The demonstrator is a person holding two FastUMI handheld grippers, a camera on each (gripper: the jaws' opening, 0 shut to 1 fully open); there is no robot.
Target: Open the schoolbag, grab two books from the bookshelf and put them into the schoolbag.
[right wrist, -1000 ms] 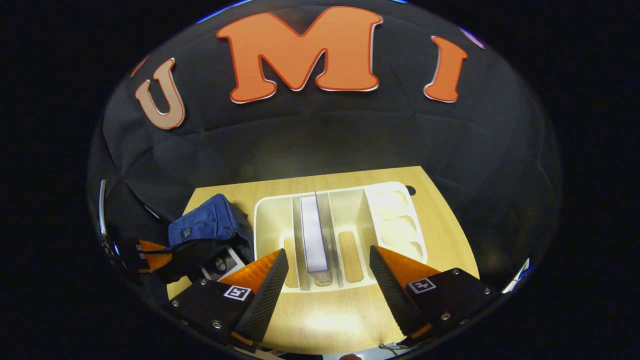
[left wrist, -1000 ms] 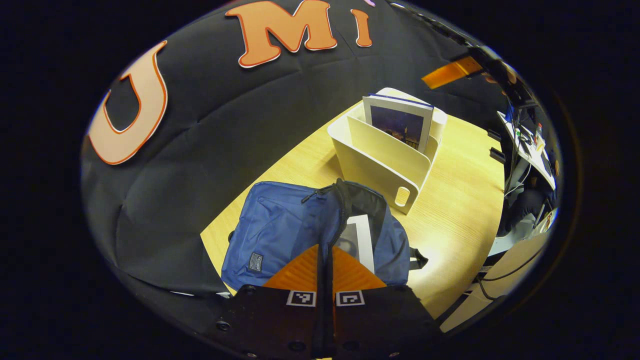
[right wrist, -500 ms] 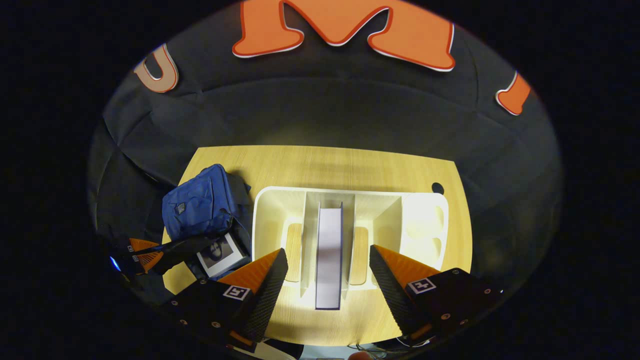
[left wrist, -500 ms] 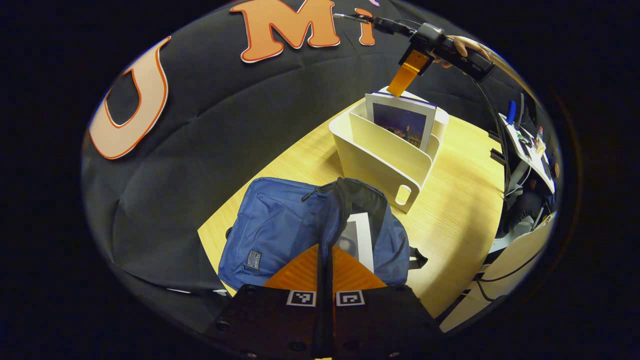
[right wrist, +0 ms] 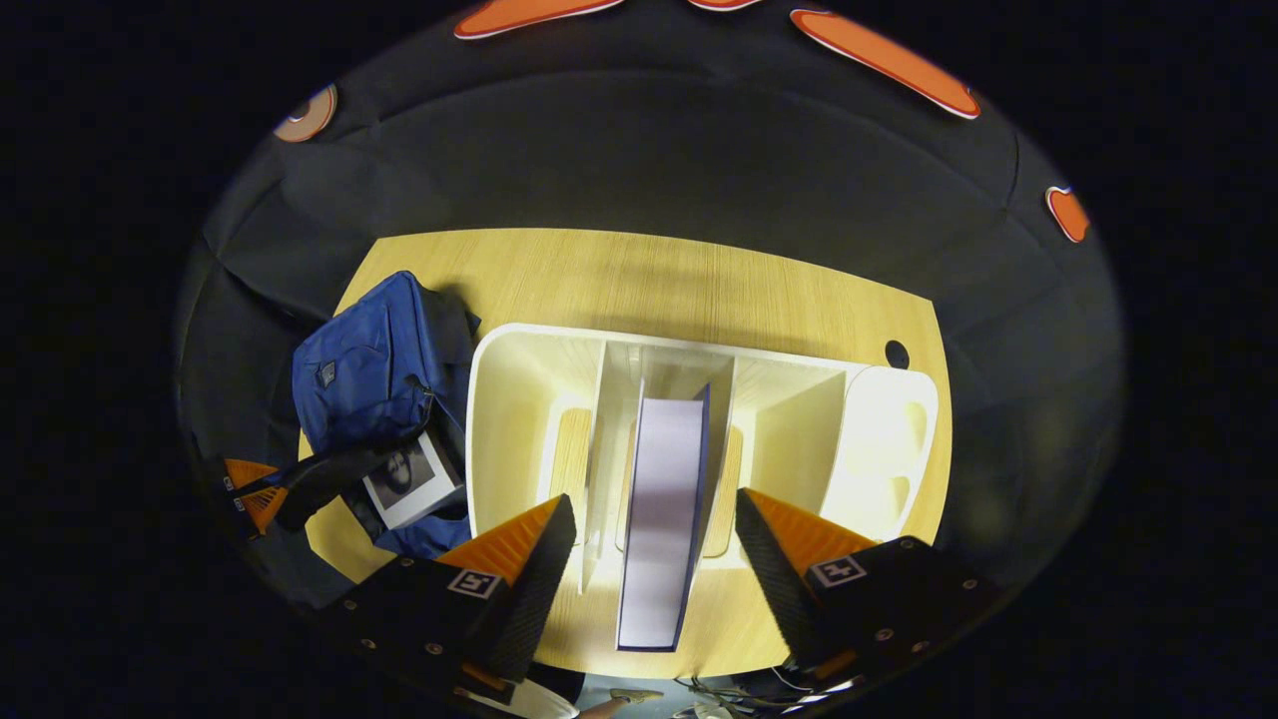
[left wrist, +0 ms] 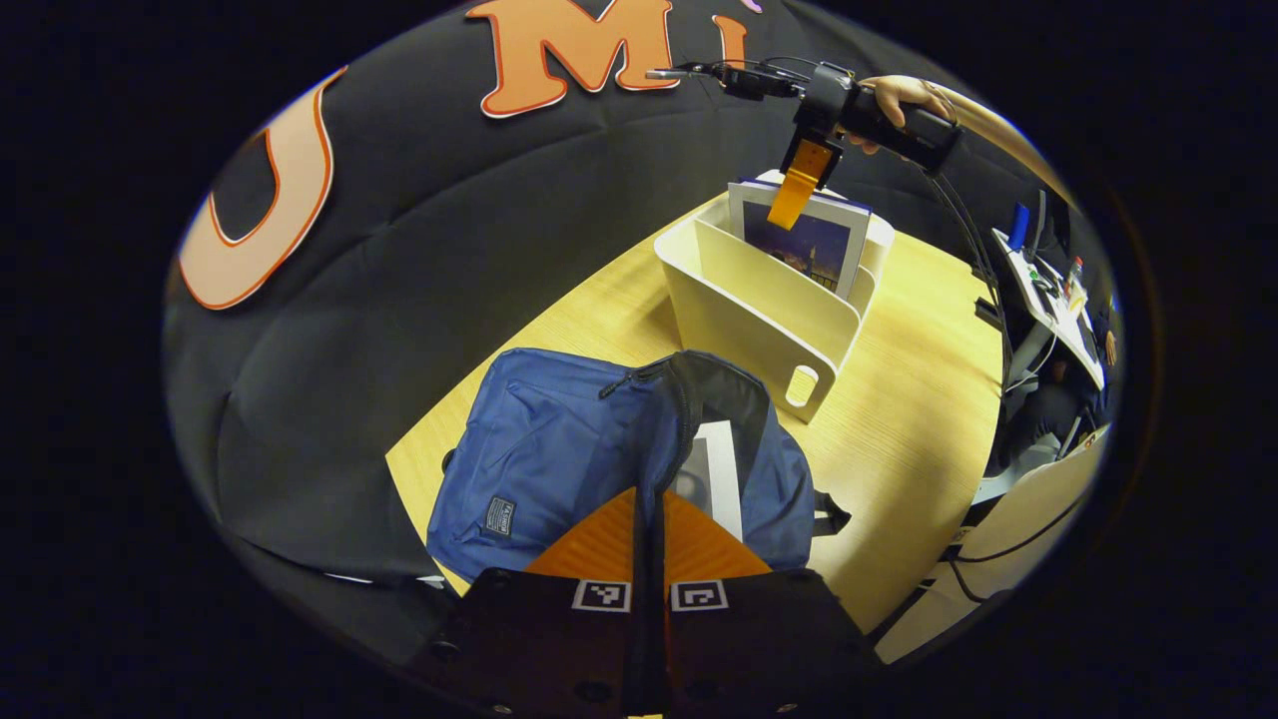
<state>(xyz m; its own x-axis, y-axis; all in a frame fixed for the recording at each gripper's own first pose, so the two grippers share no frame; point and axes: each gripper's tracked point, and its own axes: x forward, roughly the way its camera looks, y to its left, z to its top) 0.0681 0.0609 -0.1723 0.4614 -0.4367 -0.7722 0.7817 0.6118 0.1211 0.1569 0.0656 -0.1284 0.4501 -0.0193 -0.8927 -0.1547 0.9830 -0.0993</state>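
Wooden table (right wrist: 699, 285); left gripper (left wrist: 649, 529) jaws together by schoolbag (left wrist: 559, 449), right gripper (right wrist: 649, 544) jaws spread over book (right wrist: 664, 499).

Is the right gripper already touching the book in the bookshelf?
Apart. In the right gripper view, the open right gripper straddles the book, gaps on both sides.

The surface (left wrist: 929, 399) in front of me is a light wood-grain top with a rounded edge. It carries a small dark round hole (right wrist: 897, 354) near its far right corner, as seen in the right gripper view. Bright overhead light produces a glare patch on the wood. Black quilted cloth (left wrist: 399, 250) forms the booth wall behind and beside the surface and hangs in soft folds. In the left gripper view, beyond the right edge of the surface, a cluttered desk (left wrist: 1048, 300) stands under brighter light, with dark cables (left wrist: 988, 554) trailing below it.
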